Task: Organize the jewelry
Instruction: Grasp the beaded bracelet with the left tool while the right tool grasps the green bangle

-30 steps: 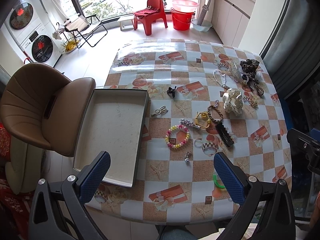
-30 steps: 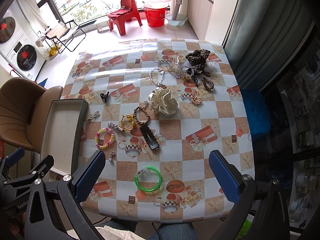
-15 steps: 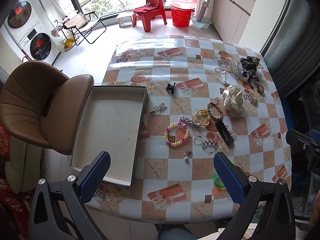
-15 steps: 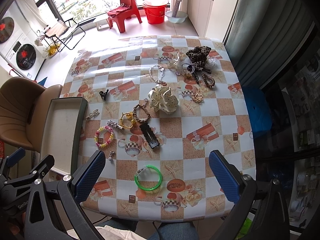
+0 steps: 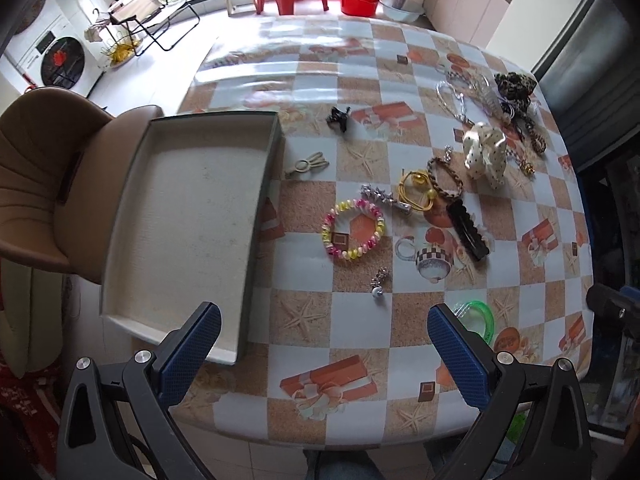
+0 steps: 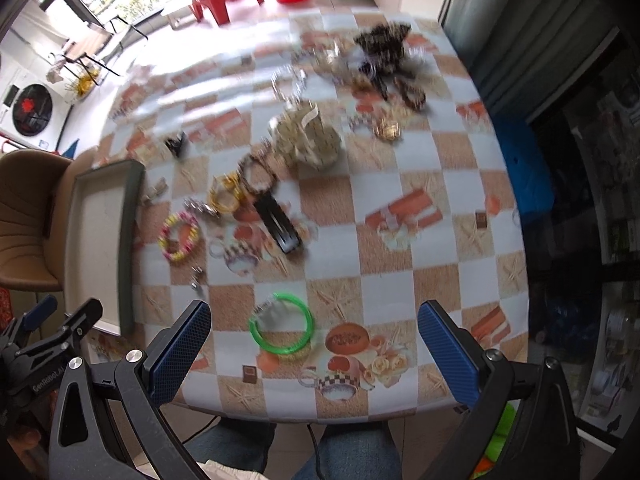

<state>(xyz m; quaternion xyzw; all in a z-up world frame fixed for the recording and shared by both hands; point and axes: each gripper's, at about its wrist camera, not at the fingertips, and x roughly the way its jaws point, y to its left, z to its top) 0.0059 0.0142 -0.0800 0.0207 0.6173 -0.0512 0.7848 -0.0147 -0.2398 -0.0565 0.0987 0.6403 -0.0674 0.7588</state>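
A shallow grey tray (image 5: 188, 216) lies bare at the table's left edge, also in the right wrist view as tray (image 6: 100, 236). Jewelry is scattered right of it: a pink-yellow bead bracelet (image 5: 353, 233), a yellow ring piece (image 5: 416, 190), a black hair clip (image 5: 468, 230), a cream polka-dot bow (image 5: 484, 152) and a green bangle (image 6: 281, 326). My left gripper (image 5: 320, 354) hovers open over the near table edge, beside the tray's near corner. My right gripper (image 6: 314, 352) hangs open just above the green bangle. Nothing is held.
A brown chair (image 5: 36, 184) stands left of the tray. More chains and a leopard scrunchie (image 5: 514, 86) crowd the far right of the checkered tablecloth (image 5: 320, 364). A person's knees (image 6: 320, 452) show below the table edge. A dark curtain (image 6: 516, 32) hangs on the right.
Both grippers have moved forward and lower toward the table; objects appear larger. The right wrist view is now motion-blurred. No object has moved.
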